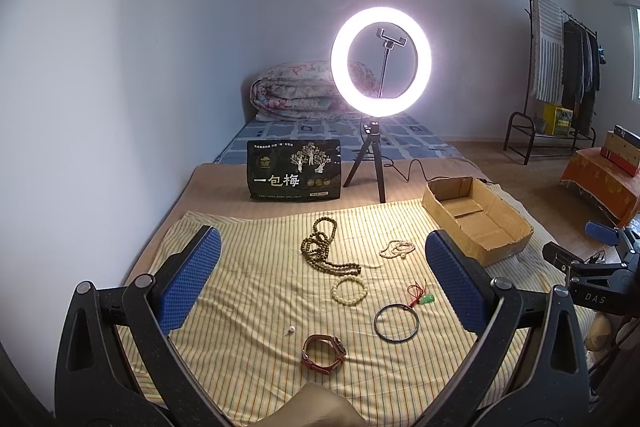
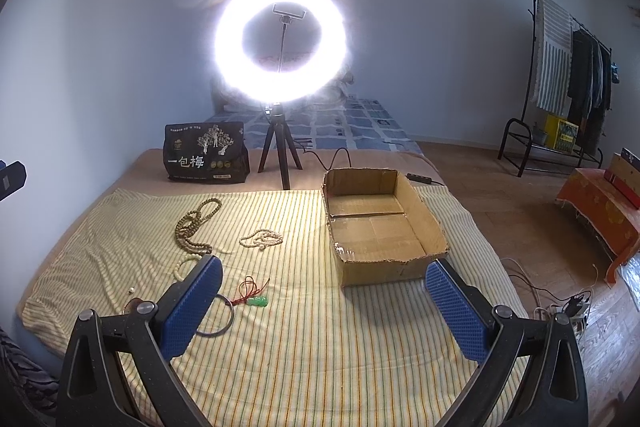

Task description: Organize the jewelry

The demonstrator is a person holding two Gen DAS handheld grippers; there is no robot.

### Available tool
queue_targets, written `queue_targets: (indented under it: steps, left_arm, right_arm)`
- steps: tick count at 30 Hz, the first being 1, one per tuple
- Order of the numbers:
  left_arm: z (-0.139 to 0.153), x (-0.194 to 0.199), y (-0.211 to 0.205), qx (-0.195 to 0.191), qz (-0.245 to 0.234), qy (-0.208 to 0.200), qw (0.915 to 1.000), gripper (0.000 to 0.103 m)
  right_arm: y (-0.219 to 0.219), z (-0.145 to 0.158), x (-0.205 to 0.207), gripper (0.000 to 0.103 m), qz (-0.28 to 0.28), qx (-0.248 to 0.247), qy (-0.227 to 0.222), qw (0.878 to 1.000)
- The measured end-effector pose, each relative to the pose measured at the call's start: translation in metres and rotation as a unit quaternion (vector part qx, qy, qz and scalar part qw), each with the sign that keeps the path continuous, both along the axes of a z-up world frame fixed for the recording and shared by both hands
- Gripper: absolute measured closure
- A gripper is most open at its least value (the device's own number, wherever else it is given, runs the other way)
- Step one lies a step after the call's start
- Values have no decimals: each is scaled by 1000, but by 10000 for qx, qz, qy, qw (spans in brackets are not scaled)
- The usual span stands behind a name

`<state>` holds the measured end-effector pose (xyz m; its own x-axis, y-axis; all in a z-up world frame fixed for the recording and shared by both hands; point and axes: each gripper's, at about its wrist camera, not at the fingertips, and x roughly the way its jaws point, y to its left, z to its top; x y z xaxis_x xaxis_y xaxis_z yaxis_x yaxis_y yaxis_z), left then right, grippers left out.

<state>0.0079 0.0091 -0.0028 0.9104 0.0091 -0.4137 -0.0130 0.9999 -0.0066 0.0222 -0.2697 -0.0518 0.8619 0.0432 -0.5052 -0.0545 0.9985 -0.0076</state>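
Observation:
Jewelry lies on a yellow striped cloth (image 1: 248,307). A long brown bead necklace (image 1: 324,247), a white pearl strand (image 1: 398,249), a cream bead bracelet (image 1: 349,290), a green pendant on red cord (image 1: 424,297), a dark metal bangle (image 1: 396,322), a red-strapped watch (image 1: 323,351) and a small white bead (image 1: 291,329) show in the left wrist view. An open cardboard box (image 2: 384,223) stands empty at the right. My left gripper (image 1: 322,275) is open above the jewelry. My right gripper (image 2: 324,303) is open, in front of the box; the pendant (image 2: 257,301) lies near its left finger.
A lit ring light (image 1: 381,61) on a tripod and a black snack bag (image 1: 295,170) stand behind the cloth. A folded quilt (image 1: 296,91) lies further back. A clothes rack (image 1: 564,67) and an orange-covered bench (image 1: 600,179) are at the right, cables on the floor (image 2: 560,303).

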Motion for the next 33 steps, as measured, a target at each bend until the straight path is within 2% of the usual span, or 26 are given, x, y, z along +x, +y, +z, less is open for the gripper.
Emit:
queue_targets:
  steps: [10, 16, 24, 27, 30, 33]
  left_arm:
    - [-3, 6, 4, 8, 67, 86, 9999, 0]
    - [-2, 14, 8, 138, 52, 156, 9998, 0]
    - [-10, 44, 30, 136, -20, 586, 9982, 0]
    - [-21, 57, 39, 140, -29, 800, 9967, 0]
    - [-37, 71, 46, 101, -135, 1071, 9941, 0]
    - [-52, 80, 50, 20, -312, 1311, 9909, 0]
  right_arm:
    - [0, 1, 1, 0, 49, 66, 40, 10000]
    - [3, 3, 8, 0, 138, 86, 106, 9998]
    - [21, -3, 28, 4, 509, -264, 284, 9979]
    - [33, -13, 41, 6, 757, -256, 450, 9958]
    - [46, -32, 55, 6, 1227, 13, 851, 9888]
    - [58, -57, 66, 6, 1474, 97, 1211, 9816]
